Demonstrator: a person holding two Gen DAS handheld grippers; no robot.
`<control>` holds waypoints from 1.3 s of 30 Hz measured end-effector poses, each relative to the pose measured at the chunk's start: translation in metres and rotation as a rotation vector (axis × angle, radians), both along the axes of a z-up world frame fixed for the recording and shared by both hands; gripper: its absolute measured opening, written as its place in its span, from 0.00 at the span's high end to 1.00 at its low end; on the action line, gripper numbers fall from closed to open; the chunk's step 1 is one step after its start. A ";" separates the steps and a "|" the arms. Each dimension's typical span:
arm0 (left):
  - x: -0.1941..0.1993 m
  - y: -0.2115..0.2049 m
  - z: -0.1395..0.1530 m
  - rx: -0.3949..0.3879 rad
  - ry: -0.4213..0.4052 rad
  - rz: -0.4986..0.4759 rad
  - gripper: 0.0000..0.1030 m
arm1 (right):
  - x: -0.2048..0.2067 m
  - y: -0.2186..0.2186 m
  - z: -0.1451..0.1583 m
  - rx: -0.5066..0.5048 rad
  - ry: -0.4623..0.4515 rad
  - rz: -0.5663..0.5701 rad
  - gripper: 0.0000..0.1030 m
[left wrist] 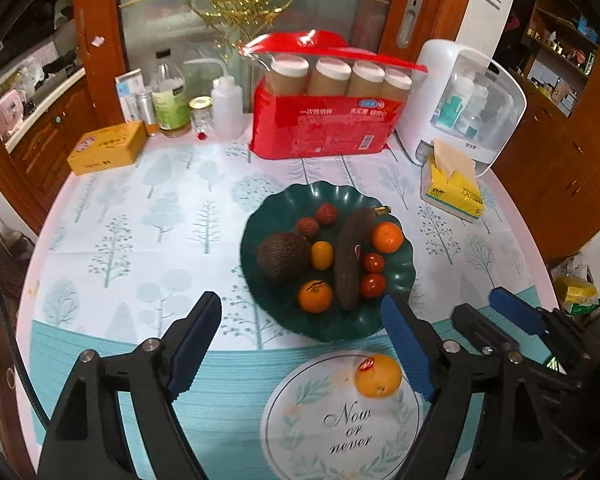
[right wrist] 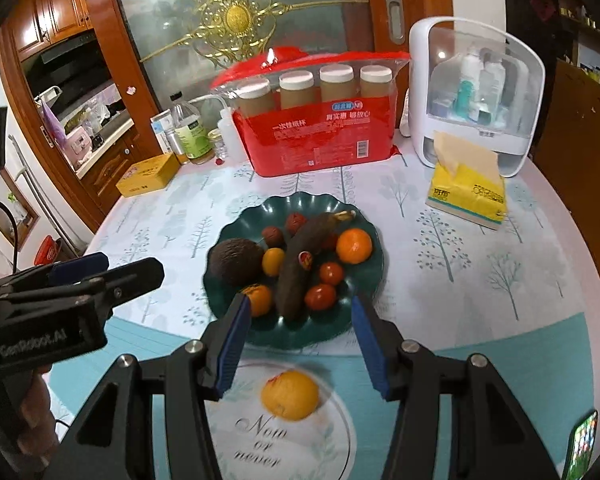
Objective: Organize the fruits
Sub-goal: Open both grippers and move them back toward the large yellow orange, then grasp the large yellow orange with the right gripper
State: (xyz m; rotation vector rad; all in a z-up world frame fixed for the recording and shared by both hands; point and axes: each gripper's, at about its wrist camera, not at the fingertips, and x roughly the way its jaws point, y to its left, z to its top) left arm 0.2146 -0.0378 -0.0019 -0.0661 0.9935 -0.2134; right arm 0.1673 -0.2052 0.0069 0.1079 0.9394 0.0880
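While most of the fruit already sits on the green plate (left wrist: 404,276), one orange (right wrist: 290,395) lies alone on the cloth, on the near side of the plate and just clear of its rim. Your right gripper (right wrist: 298,344) hangs over it with its pads apart and nothing between them; the orange lies just nearer than the tips, almost centred in the gap. Your left gripper (left wrist: 302,342) also stands open and empty, but the orange lies off by its right-hand pad. The right hand looks better placed. Being round, the orange has no long axis to line up with.
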 end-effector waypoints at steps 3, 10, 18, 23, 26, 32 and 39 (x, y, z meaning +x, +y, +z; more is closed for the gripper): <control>-0.012 0.010 0.011 -0.009 -0.015 0.003 0.17 | -0.015 0.004 0.015 -0.001 -0.018 -0.009 0.45; -0.033 0.024 0.022 -0.001 -0.040 0.006 0.09 | -0.041 0.017 0.039 -0.010 -0.059 -0.011 0.34; -0.040 0.031 -0.004 0.063 -0.010 -0.009 0.01 | -0.053 0.023 0.021 -0.015 -0.020 -0.012 0.32; -0.041 0.032 -0.040 0.109 0.048 -0.020 0.01 | -0.054 0.018 -0.014 -0.020 0.042 -0.025 0.32; -0.040 0.029 -0.060 0.113 0.079 -0.029 0.01 | -0.053 0.017 -0.038 -0.016 0.087 -0.025 0.32; -0.036 0.017 -0.098 0.115 0.130 -0.053 0.01 | -0.050 0.020 -0.075 -0.046 0.139 0.002 0.32; -0.026 0.013 -0.125 0.128 0.181 -0.048 0.01 | -0.036 0.021 -0.106 -0.025 0.197 0.015 0.32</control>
